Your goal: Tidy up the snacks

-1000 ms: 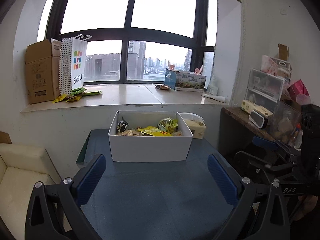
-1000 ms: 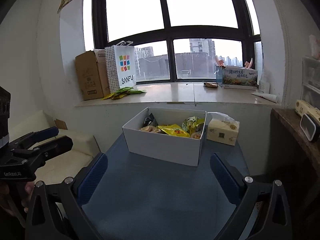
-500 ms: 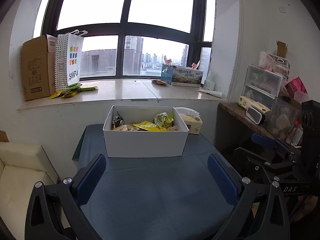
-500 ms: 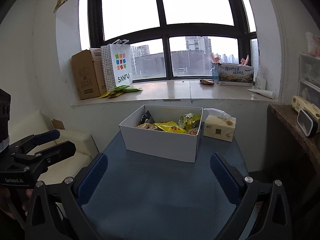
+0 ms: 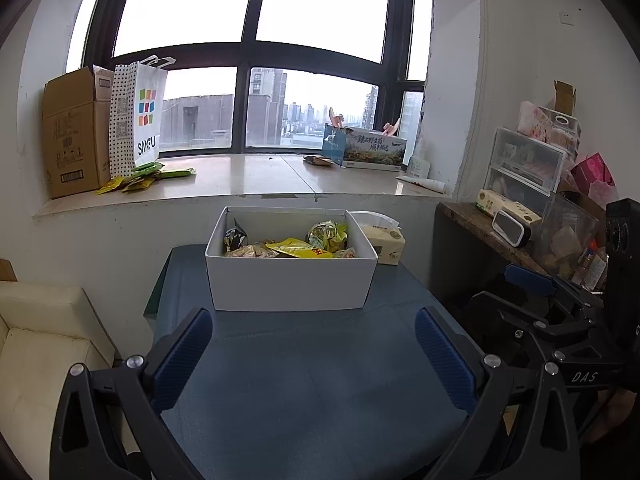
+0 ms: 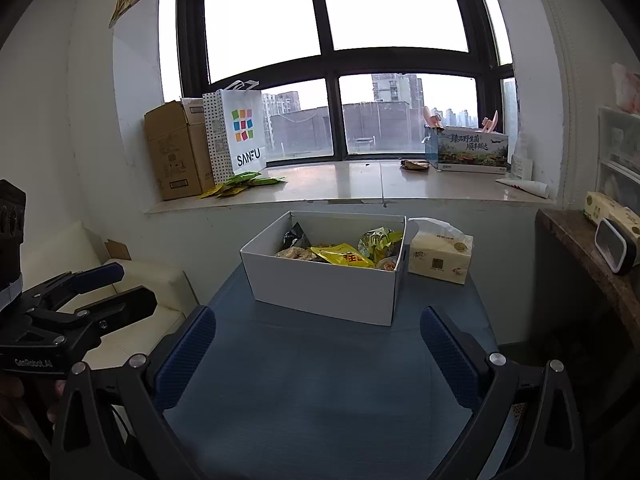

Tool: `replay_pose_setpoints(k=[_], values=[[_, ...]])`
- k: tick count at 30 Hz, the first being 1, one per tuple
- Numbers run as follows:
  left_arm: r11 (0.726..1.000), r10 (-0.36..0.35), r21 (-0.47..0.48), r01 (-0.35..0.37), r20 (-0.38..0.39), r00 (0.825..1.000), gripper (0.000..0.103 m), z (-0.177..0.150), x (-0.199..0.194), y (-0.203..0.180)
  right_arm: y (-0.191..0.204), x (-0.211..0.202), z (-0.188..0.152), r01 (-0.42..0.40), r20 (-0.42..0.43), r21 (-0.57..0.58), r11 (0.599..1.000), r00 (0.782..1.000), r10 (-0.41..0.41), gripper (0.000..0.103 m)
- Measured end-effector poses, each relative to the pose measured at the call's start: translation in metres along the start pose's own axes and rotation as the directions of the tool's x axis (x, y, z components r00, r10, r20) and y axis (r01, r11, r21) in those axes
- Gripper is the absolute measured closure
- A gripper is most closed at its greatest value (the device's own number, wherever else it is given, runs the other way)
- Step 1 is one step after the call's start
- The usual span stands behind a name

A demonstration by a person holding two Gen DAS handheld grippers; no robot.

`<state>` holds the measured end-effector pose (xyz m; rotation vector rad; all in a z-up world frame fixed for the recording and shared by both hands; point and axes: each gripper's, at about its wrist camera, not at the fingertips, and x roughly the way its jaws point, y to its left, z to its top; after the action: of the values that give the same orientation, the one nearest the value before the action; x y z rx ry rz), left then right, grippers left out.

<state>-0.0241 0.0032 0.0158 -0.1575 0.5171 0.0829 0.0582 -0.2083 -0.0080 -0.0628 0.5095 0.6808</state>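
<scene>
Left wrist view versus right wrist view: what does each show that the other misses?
Only the left wrist view shows the right gripper at its right edge and the pink box on the crowded shelf. Only the right wrist view shows the left gripper, open, above the cream sofa. Both show the white snack box on the blue table, the tissue pack beside it, and the SANFU bag on the sill.

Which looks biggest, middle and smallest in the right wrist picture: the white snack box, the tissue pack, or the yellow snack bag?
1. White snack box, clearly the largest.
2. Tissue pack, beside the box.
3. Yellow snack bag, smallest as seen, though part of it may be hidden by the other snacks in the box.
</scene>
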Motion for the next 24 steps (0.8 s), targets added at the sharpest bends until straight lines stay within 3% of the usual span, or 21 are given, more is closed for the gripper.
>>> replay_pose_setpoints(k=[24], values=[[1.0,-0.011,-0.001,0.011,-0.006,1.0,0.0,-0.0018,0.0001,0.0013,0.0029,-0.0028,-0.0005,0.004,0.0,-0.007,1.0,1.0,-0.004,0.0]])
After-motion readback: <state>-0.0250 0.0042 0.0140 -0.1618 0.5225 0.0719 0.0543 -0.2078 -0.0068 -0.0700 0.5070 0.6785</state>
